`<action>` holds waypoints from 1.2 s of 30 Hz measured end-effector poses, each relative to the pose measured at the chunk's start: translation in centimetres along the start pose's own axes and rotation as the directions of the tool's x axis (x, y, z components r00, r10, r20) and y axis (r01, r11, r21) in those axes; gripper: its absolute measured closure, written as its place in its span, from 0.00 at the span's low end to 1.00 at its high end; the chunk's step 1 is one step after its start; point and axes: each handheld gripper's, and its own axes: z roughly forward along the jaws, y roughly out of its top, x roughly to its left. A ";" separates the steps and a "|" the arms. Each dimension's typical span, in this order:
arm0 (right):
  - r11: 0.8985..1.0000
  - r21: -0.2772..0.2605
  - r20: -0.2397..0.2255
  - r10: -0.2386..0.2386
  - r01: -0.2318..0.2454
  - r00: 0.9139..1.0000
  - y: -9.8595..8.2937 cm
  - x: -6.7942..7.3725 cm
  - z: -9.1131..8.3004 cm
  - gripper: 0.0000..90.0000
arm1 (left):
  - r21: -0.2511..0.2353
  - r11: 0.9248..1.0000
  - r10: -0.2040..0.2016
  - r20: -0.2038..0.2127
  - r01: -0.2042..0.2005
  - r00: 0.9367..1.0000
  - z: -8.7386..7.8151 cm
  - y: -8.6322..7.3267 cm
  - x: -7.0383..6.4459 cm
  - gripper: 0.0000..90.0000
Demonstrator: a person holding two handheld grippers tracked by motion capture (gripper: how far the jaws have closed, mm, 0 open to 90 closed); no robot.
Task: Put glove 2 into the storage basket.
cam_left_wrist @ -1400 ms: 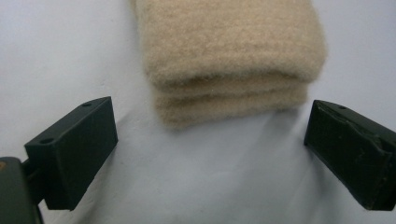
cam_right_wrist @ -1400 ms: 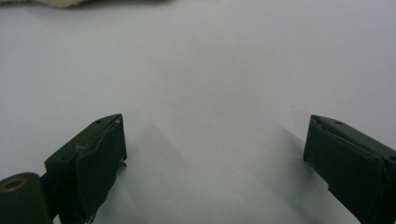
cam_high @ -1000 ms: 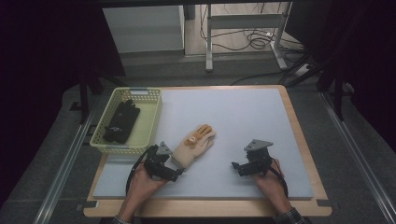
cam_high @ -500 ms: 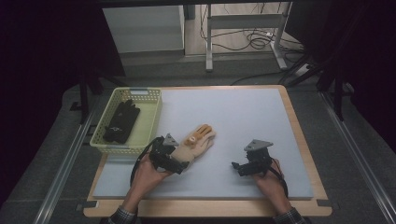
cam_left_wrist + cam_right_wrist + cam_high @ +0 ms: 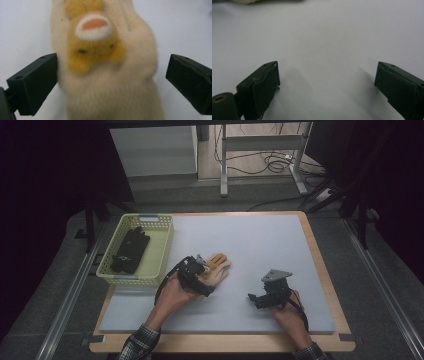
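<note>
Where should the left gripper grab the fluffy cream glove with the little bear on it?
Probably at the cuff. The cream glove lies flat with that end nearest the left gripper, whose open jaws already stand one on each side of it. Come in low from the person's side and close across its width.

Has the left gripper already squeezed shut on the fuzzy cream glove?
No, the left gripper stands open, jaws either side of the cream glove.

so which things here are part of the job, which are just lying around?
In play:
cream glove, between the open jaws
left gripper

Lying about:
green basket
black glove inside it
right gripper, open over bare mat
</note>
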 end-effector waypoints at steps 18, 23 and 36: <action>1.000 -0.002 0.002 -0.002 0.002 1.000 0.0 0.1 0.0 0.06 | 0.067 0.998 -0.003 0.012 0.002 1.000 0.9 0.1 0.5 0.47; 1.000 -0.002 0.003 -0.003 0.003 1.000 0.0 0.1 0.0 0.07 | 0.090 0.996 0.000 0.003 0.000 1.000 0.7 0.4 -0.1 0.59; 1.000 -0.001 0.002 -0.001 0.001 1.000 0.0 0.0 0.0 0.07 | 0.025 0.998 -0.052 0.004 0.052 0.999 -1.9 0.9 1.8 0.61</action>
